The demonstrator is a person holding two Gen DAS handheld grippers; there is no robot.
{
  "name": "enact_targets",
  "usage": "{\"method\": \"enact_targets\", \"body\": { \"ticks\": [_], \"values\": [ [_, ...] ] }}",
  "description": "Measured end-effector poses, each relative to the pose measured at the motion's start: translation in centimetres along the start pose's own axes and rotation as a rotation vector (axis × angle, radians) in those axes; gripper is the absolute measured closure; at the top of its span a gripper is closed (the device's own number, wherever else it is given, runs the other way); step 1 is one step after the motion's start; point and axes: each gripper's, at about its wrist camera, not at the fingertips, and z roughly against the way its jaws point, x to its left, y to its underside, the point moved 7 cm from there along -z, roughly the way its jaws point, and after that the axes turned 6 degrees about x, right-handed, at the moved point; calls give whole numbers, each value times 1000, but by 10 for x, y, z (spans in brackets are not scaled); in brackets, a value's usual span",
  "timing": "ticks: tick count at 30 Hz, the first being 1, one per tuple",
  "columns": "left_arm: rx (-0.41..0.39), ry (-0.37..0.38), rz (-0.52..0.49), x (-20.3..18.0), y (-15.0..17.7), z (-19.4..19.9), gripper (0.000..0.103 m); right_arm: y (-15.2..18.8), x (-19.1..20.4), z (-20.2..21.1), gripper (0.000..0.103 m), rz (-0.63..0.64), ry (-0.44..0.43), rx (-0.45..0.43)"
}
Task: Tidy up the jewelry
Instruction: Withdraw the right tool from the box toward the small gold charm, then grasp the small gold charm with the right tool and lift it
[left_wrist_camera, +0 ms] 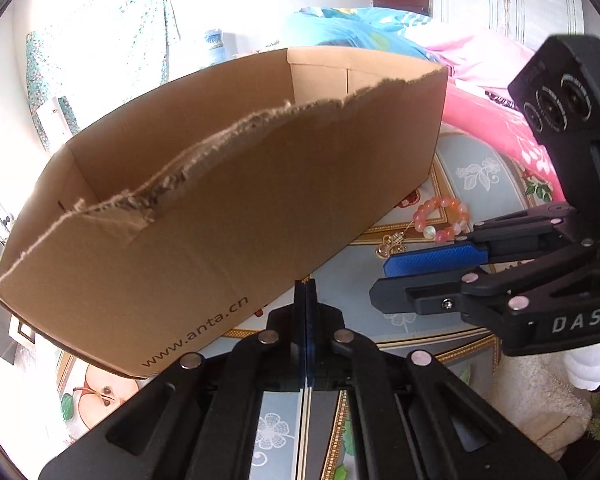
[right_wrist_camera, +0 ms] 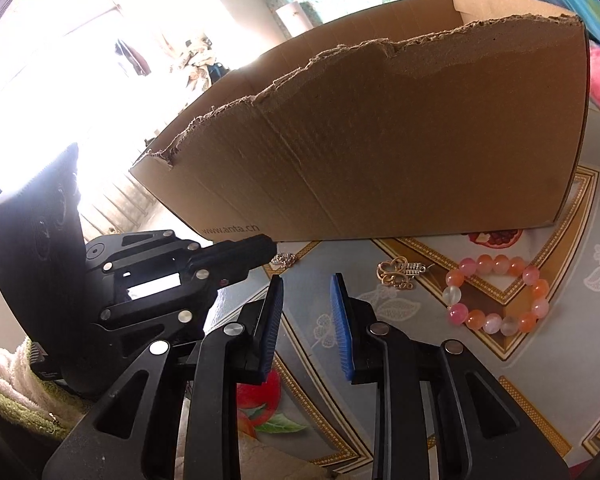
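Nearest in the left wrist view, the left tongs (left_wrist_camera: 305, 292) are pressed fully together, blue pads face to face with no gap, right at the foot of the cardboard box (left_wrist_camera: 220, 184); nothing can be seen caught between them. This view looks over the torn rim into the box, but its floor stays hidden. To the right, the right tongs (left_wrist_camera: 384, 280) reach in from the side, with the bead bracelet (left_wrist_camera: 444, 218) and a gold pendant (left_wrist_camera: 392, 246) just past them on the patterned bench (left_wrist_camera: 480, 172); pink and blue bedding lies behind.

The right wrist view shows what the other does not: the right tongs (right_wrist_camera: 306, 304) stand partly open, blue pads apart with bare bench (right_wrist_camera: 380, 308) between them, holding and touching nothing. Just beyond their tips a small silver trinket (right_wrist_camera: 283, 260) lies beside the tip of the left tongs (right_wrist_camera: 270, 246), which come in from the left edge. Further right rest the gold pendant (right_wrist_camera: 398, 274) and the bead bracelet (right_wrist_camera: 496, 294), apart from each other, near the box's front wall. The cardboard box (right_wrist_camera: 380, 140) fills the back
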Motion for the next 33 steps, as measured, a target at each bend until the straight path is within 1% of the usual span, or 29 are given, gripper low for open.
{"method": "enact_targets", "body": {
  "ticks": [6, 8, 11, 14, 17, 19, 24, 26, 29, 30, 33],
  "values": [
    [-88, 47, 105, 13, -9, 42, 103, 3, 0, 10, 78, 3, -3, -15],
    [-97, 52, 121, 20, -6, 50, 103, 4, 0, 13, 78, 7, -7, -17],
    [-57, 13, 122, 22, 0, 41, 103, 3, -2, 14, 78, 12, -8, -18],
    [-12, 12, 163, 27, 7, 29, 103, 1, 0, 14, 76, 39, 16, -26],
    [3, -9, 176, 33, 14, 23, 103, -2, 6, 11, 76, 99, 55, -36],
    [4, -9, 188, 35, 16, 22, 103, -5, 9, 7, 76, 140, 74, -38],
    [8, -11, 189, 37, 20, 17, 103, -9, 10, -9, 77, 243, 131, -12],
    [9, -5, 191, 39, 23, 16, 103, -10, 9, -15, 80, 269, 147, 6],
    [12, 2, 196, 42, 26, 14, 103, -8, 8, -18, 90, 306, 172, 21],
    [12, 5, 199, 42, 27, 13, 103, -8, 8, -18, 100, 321, 184, 28],
    [11, 15, 202, 43, 28, 11, 103, -6, 5, -14, 101, 327, 190, 42]
  ]
}}
